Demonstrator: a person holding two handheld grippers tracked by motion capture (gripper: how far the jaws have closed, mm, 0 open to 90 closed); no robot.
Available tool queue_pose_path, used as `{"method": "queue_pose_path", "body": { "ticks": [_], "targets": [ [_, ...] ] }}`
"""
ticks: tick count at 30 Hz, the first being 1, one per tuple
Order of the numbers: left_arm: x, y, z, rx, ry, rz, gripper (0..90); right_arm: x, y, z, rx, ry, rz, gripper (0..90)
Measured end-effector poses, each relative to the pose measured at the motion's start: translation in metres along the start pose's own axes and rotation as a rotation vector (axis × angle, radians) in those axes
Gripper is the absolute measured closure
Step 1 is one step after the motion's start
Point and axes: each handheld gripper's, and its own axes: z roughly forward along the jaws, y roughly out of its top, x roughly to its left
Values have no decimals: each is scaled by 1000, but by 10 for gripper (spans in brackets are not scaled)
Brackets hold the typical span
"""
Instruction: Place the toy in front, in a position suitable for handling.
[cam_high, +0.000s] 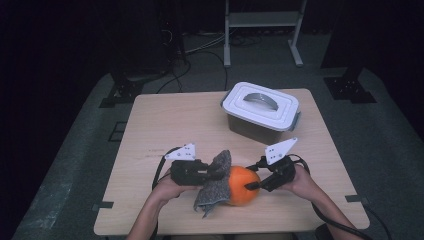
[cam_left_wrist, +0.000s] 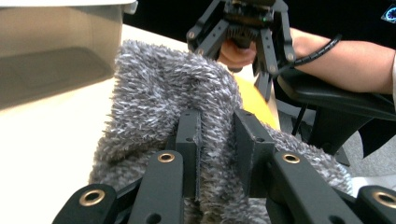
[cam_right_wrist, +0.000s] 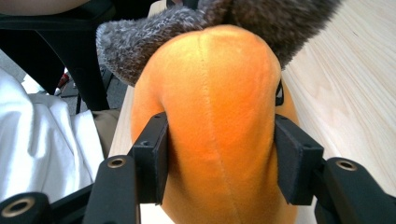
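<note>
A round orange plush toy (cam_high: 241, 186) lies near the table's front edge, with a grey fuzzy cloth (cam_high: 216, 187) draped against its left side. My left gripper (cam_high: 220, 172) comes in from the left and is shut on the cloth (cam_left_wrist: 159, 93), a fold of which is pinched between the jaws (cam_left_wrist: 215, 121). From the right, my right gripper (cam_high: 252, 181) is shut on the toy. In the right gripper view its pads (cam_right_wrist: 156, 154) press into the sides of the orange plush (cam_right_wrist: 215, 93), and the cloth (cam_right_wrist: 140, 37) covers the toy's far end.
A clear box with a white handled lid (cam_high: 261, 111) stands at the back right of the wooden table (cam_high: 170, 120). Both forearms come in over the front edge. A black chair (cam_left_wrist: 336, 102) sits beyond the table in the left gripper view.
</note>
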Motion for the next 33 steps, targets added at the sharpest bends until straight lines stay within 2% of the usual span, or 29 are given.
{"method": "queue_pose_path", "body": {
  "ticks": [3, 10, 12, 17, 21, 24, 29, 33],
  "targets": [
    [2, -4, 1, 14, -8, -7, 728, -3, -4, -5, -4, -6, 14, 434],
    [-4, -1, 3, 20, -40, 15, 729, -3, -6, -6, -13, -6, 27, 432],
    [-6, 2, 4, 10, -41, 23, 729, 0, -3, -3, -7, -11, 16, 432],
    [-12, 11, 4, -24, -58, 45, 728, 12, 8, 11, 22, -15, -47, 431],
    [-16, 16, 8, -28, -43, 67, 728, 21, 15, 22, 40, -3, -95, 429],
    [-10, 13, 6, -25, -29, 46, 729, 21, 16, 23, 41, -14, -99, 431],
    [1, 3, -3, -29, 7, 2, 728, 15, 12, 17, 21, -21, -64, 438],
    [7, -5, -6, -22, 15, -23, 725, 9, 7, 11, -1, -26, -24, 440]
  ]
}}
